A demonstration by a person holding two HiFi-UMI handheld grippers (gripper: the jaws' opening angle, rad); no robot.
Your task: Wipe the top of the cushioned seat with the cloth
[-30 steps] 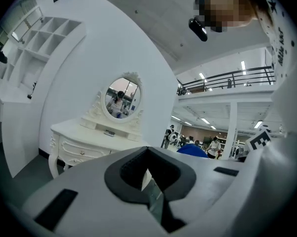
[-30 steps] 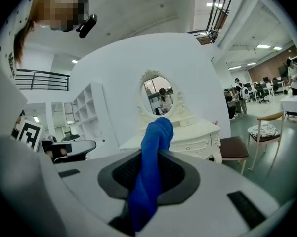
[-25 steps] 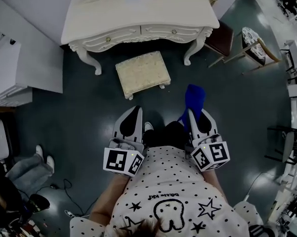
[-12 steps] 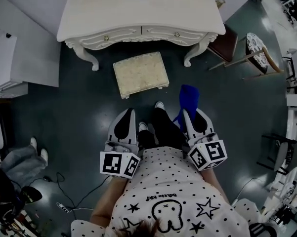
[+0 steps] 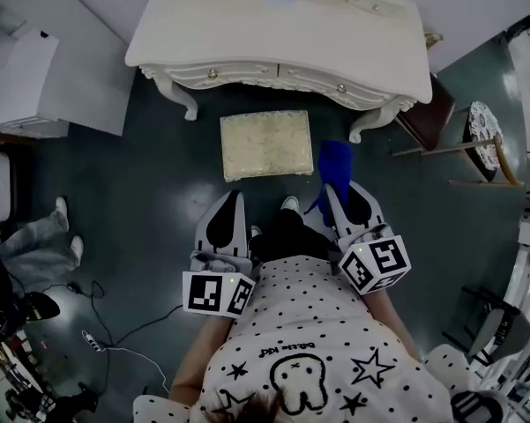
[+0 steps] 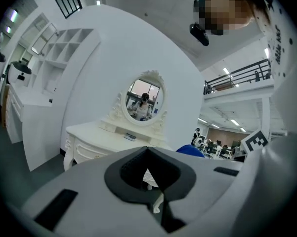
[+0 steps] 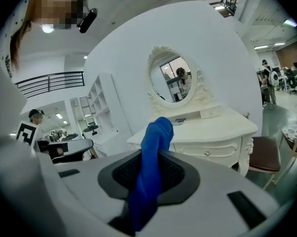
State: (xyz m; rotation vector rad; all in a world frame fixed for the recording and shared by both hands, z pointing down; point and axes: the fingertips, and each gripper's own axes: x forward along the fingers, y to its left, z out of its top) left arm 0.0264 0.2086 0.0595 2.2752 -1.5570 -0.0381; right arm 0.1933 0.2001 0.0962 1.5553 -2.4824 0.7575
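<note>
Inspection at this moment: my right tongs [image 5: 338, 196] are pinching the blue cloth [image 5: 333, 160], which stands up out of the pads in a bunched roll, as the right gripper view confirms. My left tongs [image 5: 228, 203] are pressed together with nothing between them and sit at centre-left of the head view, near my body. The cushioned seat [image 5: 266, 144] lies upper centre of that frame, just below the white counter [image 5: 273, 33]; its pale top is bare. The cloth shows just right of the seat's right edge, though from overhead I cannot tell whether it touches that edge or hangs clear of it. Wiping has not yet begun, in my judgement. To do the step well, I should carry the right tongs leftward and lower them until the cloth lies on the cushion, keep the pinch firm, and sweep in overlapping passes edge to edge. The bunched cloth gives narrow contact, so more passes are needed. The seat looks light and may slide under pressure.
</note>
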